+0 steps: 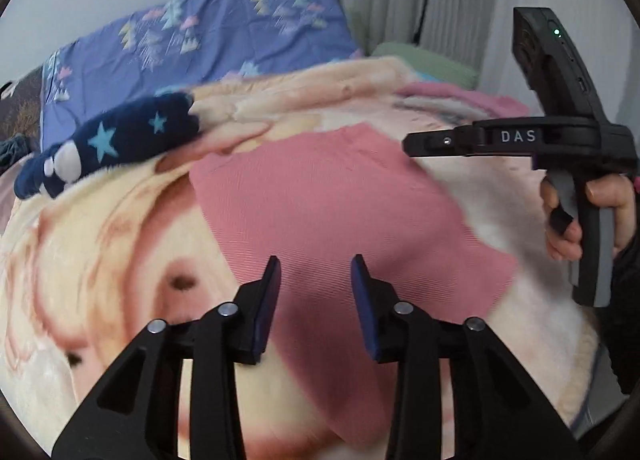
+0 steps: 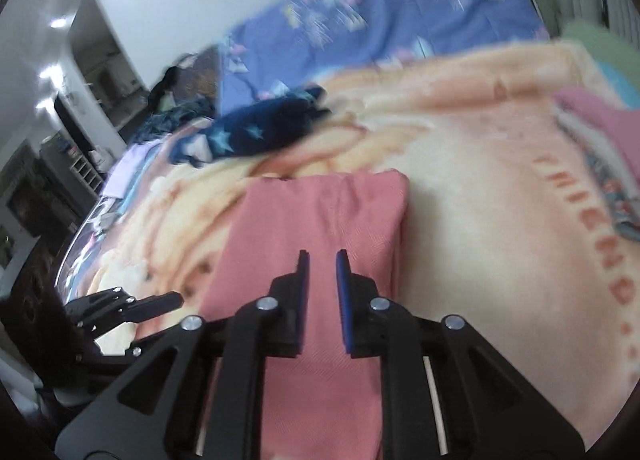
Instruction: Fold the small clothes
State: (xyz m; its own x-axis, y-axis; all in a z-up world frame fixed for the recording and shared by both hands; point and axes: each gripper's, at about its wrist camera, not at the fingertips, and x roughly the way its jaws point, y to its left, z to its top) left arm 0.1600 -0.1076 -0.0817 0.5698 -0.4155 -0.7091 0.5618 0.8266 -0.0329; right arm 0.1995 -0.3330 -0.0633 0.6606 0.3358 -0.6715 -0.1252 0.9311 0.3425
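A pink garment (image 1: pixel 320 200) (image 2: pixel 320 212) lies folded flat on a cream and peach blanket (image 1: pixel 80 260) (image 2: pixel 480 200). My left gripper (image 1: pixel 316 264) hovers over its near part, open, with nothing between the fingers. My right gripper (image 2: pixel 322 256) hangs above the same garment with a narrow gap between its pads and no cloth in it. In the left wrist view the right gripper (image 1: pixel 408 144) shows side-on at the right, held by a hand (image 1: pixel 600 212). The left gripper (image 2: pixel 176 298) appears low on the left in the right wrist view.
A navy garment with light blue stars (image 1: pixel 120 136) (image 2: pixel 256 132) lies bunched beyond the pink one. A stack of folded clothes (image 2: pixel 600 132) (image 1: pixel 452 96) sits at the right. A blue patterned sheet (image 1: pixel 200 40) (image 2: pixel 380 20) and a green pillow (image 1: pixel 428 60) lie behind.
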